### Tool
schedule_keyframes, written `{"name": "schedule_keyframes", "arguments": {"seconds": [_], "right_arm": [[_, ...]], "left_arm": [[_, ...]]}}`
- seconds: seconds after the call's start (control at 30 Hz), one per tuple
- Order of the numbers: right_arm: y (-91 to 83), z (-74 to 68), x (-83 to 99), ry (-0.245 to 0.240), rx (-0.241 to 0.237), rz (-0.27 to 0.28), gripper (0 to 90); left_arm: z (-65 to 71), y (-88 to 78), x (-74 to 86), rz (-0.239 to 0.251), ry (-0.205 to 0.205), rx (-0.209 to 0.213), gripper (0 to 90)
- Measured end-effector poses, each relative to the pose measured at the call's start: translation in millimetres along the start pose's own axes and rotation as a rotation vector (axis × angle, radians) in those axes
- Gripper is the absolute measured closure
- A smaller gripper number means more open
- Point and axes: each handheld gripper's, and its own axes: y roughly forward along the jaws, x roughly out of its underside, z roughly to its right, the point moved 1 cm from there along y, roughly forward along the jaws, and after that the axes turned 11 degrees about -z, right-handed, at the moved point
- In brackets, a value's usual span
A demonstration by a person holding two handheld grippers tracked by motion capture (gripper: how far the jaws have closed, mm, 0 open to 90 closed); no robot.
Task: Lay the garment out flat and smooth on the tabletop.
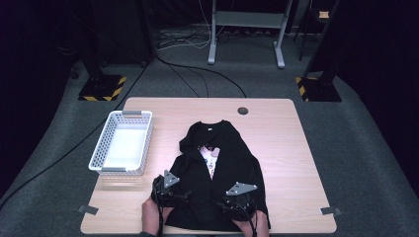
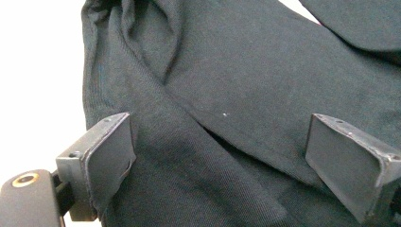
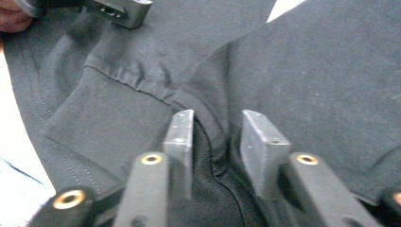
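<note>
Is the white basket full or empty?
Empty. The high view looks straight into the white basket, and only its bare white floor shows. The black shirt lies beside it on the table.

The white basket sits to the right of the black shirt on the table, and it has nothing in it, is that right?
Not quite. The white basket is indeed empty, but the high view shows it to the left of the black shirt, not the right, near the left edge of the table.
</note>
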Motion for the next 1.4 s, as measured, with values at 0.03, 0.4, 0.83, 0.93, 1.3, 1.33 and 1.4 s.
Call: {"name": "schedule_keyframes", "arguments": {"seconds": [0.03, 0.4, 0.83, 0.93, 1.3, 1.33, 1.4], "right_arm": [[-0.3, 0.6, 0.2, 0.0, 0.0, -0.001, 71.2], [-10.1, 2.2, 2.6, -0.022, 0.047, 0.058, 78.7], [-35.4, 24.9, 3.5, 0.024, 0.101, 0.145, 79.6], [-41.9, 33.0, 4.6, 0.042, 0.114, 0.16, 79.6], [-58.5, 49.3, 9.7, 0.083, 0.15, 0.198, 79.7], [-59.9, 50.7, 10.0, 0.085, 0.155, 0.201, 79.7], [-62.5, 53.5, 10.7, 0.091, 0.161, 0.205, 79.7]], "left_arm": [[-0.2, -0.1, 0.0, -0.002, 0.002, -0.001, 9.0], [-0.6, -0.2, 0.0, -0.002, -0.002, -0.003, 9.4], [-0.7, -0.2, 0.1, -0.001, -0.006, -0.005, 9.6], [-0.6, -0.3, 0.1, -0.002, -0.005, -0.006, 9.6], [-0.6, -0.2, 0.1, 0.0, -0.009, -0.006, 9.9], [-0.6, -0.2, 0.1, 0.0, -0.009, -0.006, 9.9], [-0.5, -0.2, 0.1, 0.0, -0.01, -0.006, 9.9]]}}
